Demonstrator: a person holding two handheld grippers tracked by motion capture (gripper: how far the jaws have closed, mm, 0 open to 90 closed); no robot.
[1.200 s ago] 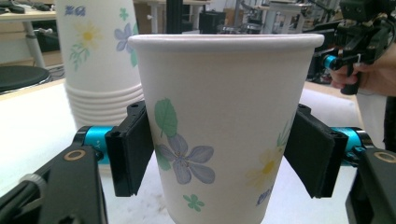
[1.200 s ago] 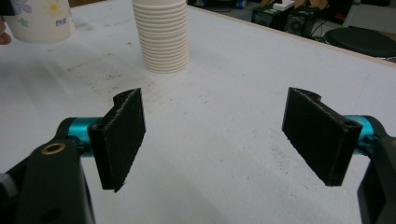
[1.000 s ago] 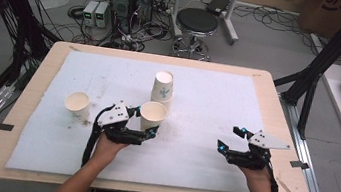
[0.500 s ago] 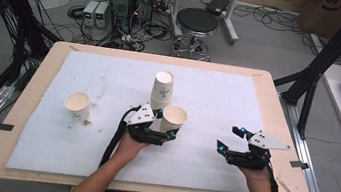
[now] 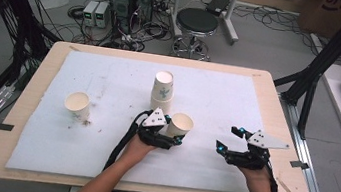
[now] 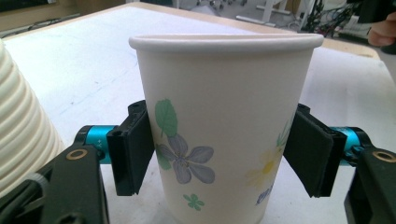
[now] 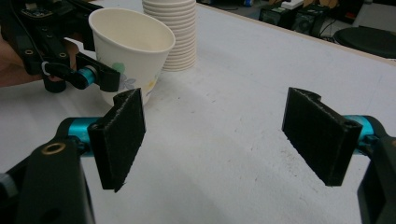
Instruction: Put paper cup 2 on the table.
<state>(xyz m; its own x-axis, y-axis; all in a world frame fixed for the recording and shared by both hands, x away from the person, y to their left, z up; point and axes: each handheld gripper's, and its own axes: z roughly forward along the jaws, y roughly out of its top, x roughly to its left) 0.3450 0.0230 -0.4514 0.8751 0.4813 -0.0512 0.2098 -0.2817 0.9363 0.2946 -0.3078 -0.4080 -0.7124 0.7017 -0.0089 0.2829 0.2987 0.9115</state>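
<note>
My left gripper [image 5: 173,136] pinches a flowered paper cup [image 5: 180,125] upright just beside the stack of cups [image 5: 162,91], on its near right, while my right gripper [image 5: 234,145], jaws spread around nothing, sits well right of that stack.

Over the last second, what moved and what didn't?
The left gripper, shut on the flowered cup, carried it rightward across the mat, from in front of the cup stack to its right. Unchanged: right gripper open and idle, stack, lone cup at left.
</note>
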